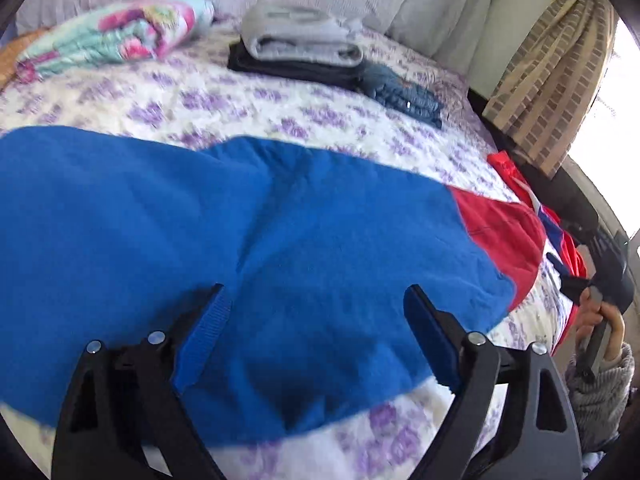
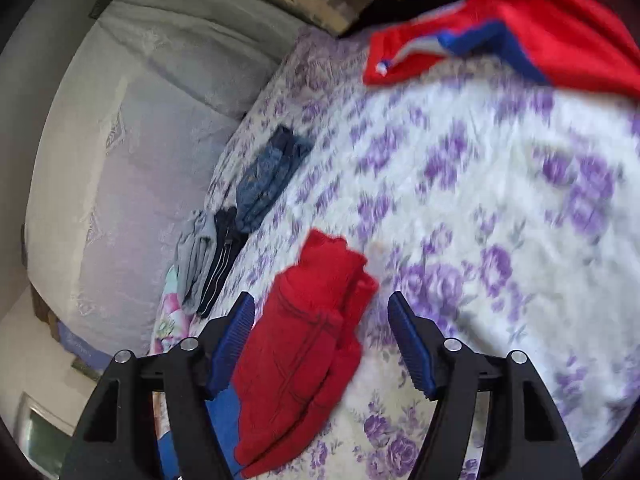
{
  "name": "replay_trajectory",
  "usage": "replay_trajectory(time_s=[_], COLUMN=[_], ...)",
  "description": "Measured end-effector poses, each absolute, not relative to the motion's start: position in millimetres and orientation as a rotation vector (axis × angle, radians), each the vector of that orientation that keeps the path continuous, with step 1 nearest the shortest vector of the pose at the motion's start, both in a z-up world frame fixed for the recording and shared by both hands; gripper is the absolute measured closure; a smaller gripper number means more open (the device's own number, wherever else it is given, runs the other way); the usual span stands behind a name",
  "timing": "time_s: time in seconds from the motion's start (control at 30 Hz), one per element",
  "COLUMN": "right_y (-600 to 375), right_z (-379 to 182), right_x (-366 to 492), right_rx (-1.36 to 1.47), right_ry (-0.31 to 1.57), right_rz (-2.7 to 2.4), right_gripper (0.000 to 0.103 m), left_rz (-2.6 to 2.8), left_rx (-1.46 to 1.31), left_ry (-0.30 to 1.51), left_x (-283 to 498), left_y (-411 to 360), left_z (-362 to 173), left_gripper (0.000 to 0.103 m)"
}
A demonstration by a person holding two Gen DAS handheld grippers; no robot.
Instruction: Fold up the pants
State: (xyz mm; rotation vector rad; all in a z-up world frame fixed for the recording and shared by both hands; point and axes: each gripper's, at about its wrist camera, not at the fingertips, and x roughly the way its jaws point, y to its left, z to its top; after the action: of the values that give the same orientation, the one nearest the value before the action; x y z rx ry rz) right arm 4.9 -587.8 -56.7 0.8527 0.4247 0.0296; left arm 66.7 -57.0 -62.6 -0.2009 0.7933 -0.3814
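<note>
The blue-and-red fleece pants (image 1: 248,232) fill the middle of the left wrist view, spread on the bed (image 1: 240,108); they look soft, limp and light, best pinched at an edge. Both the left gripper (image 1: 316,304) and right gripper (image 2: 322,312) stand released, the right straddling the red cuff (image 2: 304,344).

Blue pants (image 1: 200,220): left part cut off by picture edge. Red garment (image 2: 540,28), bed's far corner: cropped at right. Floral bedspread (image 2: 480,200): print blurred there.
</note>
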Motion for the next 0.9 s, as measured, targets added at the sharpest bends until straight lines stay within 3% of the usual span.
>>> replay_trajectory(time_s=[0.07,0.17,0.27,0.5,0.53,0.57,0.6,0.63,0.8,0.9], right_y=[-561,-483,-381,-207,-195,-190,-188,-188,-199,-203], right_z=[-23,2,-9,-57,-66,-76,-79,-79,-38,-34], right_x=[8,54,110,200,209,222,225,232,219,221], right_rx=[0.706,0.579,0.536,0.458,0.448,0.441,0.421,0.392,0.174,0.036], right_ry=[0.384,0.555,0.797,1.167,1.215,1.238,1.237,1.234,1.074,1.087], right_rz=[0.108,0.494,0.803,0.966,0.947,0.884,0.845,0.829,0.831,0.814], right_gripper=[0.033,0.033,0.035,0.035,0.04,0.047,0.063,0.068,0.065,0.066], left_rz=[-0.404,-0.414,-0.403,-0.386,-0.39,-0.397,-0.403,-0.409,-0.443,-0.443], left_rx=[-0.243,-0.328,-0.305,-0.165,-0.158,-0.162,-0.168,-0.174,-0.183,-0.174], left_ry=[0.742,0.747,0.791,0.788,0.784,0.782,0.78,0.778,0.761,0.759], left_x=[56,59,64,49,48,48,47,47,47,49], left_y=[-55,-51,-55,-69,-69,-68,-66,-64,-61,-63], left_z=[-56,-57,-66,-76,-76,-77,-77,-78,-78,-79], left_gripper=[0.014,0.011,0.011,0.011,0.011,0.011,0.011,0.011,0.006,0.005])
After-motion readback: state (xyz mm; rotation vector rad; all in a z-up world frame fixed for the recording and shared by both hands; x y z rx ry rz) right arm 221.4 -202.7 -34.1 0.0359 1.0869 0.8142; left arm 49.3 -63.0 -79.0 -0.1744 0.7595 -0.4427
